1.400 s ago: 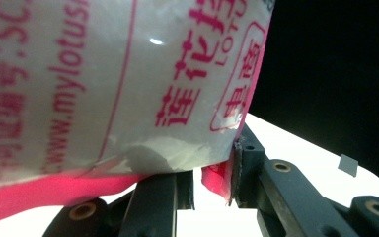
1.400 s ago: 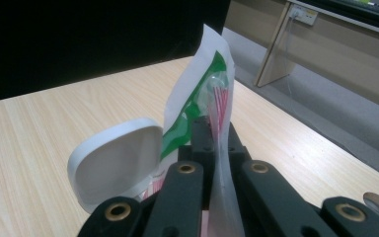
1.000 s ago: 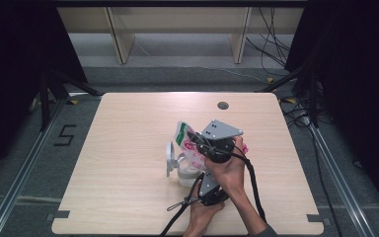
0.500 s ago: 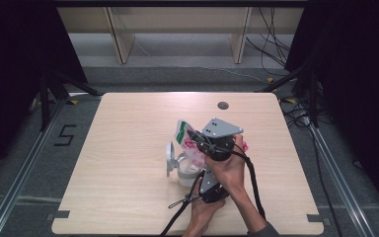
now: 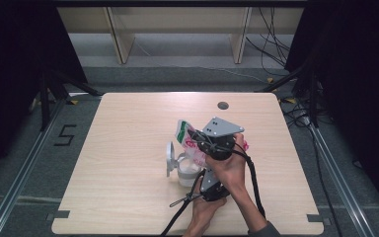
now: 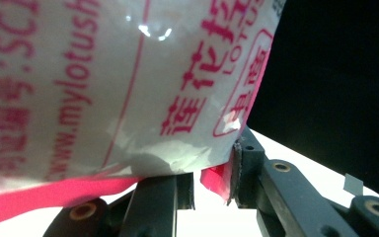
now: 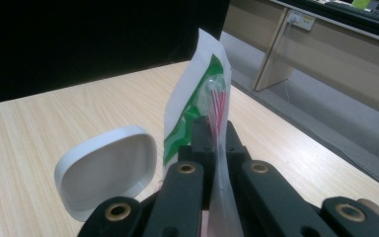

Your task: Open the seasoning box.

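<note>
A white plastic bag (image 5: 183, 132) with green and pink print hangs tilted over a small white container (image 5: 185, 174), whose hinged lid (image 5: 170, 158) stands open at its left. My right gripper (image 5: 197, 140), with the grey plate on top, is shut on the bag's edge. In the right gripper view the thin film (image 7: 192, 98) rises out of the closed right gripper (image 7: 212, 123), with the lid (image 7: 106, 170) lower left. My left gripper (image 5: 201, 175) sits just behind the container. In the left gripper view the bag (image 6: 103, 84) looms close. A pink fold lies in the left gripper (image 6: 213, 185), in its narrow jaw gap; a grip is unclear.
The light wooden table (image 5: 128, 148) has a dark round hole (image 5: 222, 105) near its far edge. Both forearms come in over the near edge at centre right. Beyond the table stand wooden shelf legs (image 5: 121, 47) and loose cables (image 5: 271, 29) on the grey floor.
</note>
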{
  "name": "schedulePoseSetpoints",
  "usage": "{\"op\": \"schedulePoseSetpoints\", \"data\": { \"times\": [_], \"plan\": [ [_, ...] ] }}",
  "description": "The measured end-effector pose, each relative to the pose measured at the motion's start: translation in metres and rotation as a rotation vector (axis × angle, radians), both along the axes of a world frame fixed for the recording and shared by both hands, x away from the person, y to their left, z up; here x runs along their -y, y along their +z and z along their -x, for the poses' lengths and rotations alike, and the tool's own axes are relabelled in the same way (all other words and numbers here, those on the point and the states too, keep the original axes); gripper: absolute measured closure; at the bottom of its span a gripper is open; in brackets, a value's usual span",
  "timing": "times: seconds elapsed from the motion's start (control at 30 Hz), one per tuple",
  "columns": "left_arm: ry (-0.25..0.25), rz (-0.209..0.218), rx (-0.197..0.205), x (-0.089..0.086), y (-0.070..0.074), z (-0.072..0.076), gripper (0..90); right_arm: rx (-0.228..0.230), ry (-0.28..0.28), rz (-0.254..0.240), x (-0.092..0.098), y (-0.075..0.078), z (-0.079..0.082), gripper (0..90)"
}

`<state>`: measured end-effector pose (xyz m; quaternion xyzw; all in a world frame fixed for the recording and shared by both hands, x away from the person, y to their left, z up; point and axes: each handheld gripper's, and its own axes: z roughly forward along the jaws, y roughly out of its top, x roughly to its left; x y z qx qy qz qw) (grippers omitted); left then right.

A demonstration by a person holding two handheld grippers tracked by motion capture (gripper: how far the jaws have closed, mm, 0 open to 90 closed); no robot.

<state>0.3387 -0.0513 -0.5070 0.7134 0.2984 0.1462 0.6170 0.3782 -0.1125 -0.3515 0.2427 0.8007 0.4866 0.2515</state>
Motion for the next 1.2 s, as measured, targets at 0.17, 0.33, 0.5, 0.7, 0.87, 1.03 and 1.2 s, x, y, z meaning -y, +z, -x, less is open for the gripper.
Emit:
{"op": "schedulePoseSetpoints", "data": {
  "times": [0.17, 0.33, 0.5, 0.7, 0.87, 1.03, 1.2],
  "plan": [
    [-0.001, 0.007, 0.005, -0.0003, -0.0005, -0.0001, 75.0, 0.011, -0.006, -0.014, -0.0020, -0.0011, 0.0007, 90.0],
    [-0.004, 0.015, 0.011, -0.0007, -0.0009, -0.0005, 75.0, 0.030, 0.013, 0.013, -0.0020, 0.0001, 0.0002, 90.0],
    [0.040, 0.074, -0.019, 0.0041, 0.0004, 0.0028, 75.0, 0.018, 0.005, 0.003, -0.0047, -0.0007, 0.0021, 90.0],
    [0.057, 0.108, -0.024, 0.0064, -0.0004, 0.0029, 75.0, 0.005, 0.017, 0.019, -0.0066, -0.0013, 0.0033, 90.0],
    [0.055, 0.121, -0.025, 0.0070, -0.0013, 0.0025, 74.9, 0.023, 0.015, 0.033, -0.0082, -0.0029, 0.0026, 90.0],
    [0.044, 0.075, -0.025, 0.0049, 0.0000, 0.0035, 74.9, -0.004, 0.017, 0.022, -0.0078, -0.0028, 0.0029, 89.9],
    [0.017, 0.092, -0.013, 0.0059, -0.0017, 0.0014, 74.9, 0.024, 0.016, 0.040, -0.0091, -0.0040, 0.0019, 90.0]
  ]
}}
